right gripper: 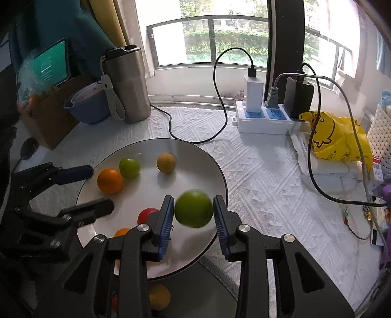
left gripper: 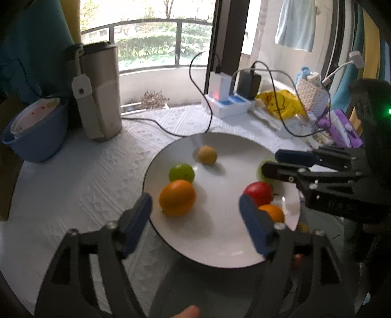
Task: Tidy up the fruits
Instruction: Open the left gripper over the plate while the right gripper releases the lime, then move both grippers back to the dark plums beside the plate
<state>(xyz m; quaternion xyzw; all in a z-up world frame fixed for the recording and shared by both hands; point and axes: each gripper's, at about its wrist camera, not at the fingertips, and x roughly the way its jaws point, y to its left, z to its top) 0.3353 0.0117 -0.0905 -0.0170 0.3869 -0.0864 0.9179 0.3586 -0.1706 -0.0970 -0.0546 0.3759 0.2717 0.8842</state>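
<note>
While the right tongs (right gripper: pixel 193 215) stand just clear of the green fruit (right gripper: pixel 193 208) above the plate (right gripper: pixel 220 171), the spread, empty left tongs (left gripper: pixel 195 215) should stay clear.

window (right gripper: pixel 207 39): bright daylight | curtain (right gripper: pixel 114 22): yellow | tablecloth (right gripper: pixel 264 176): white
</note>
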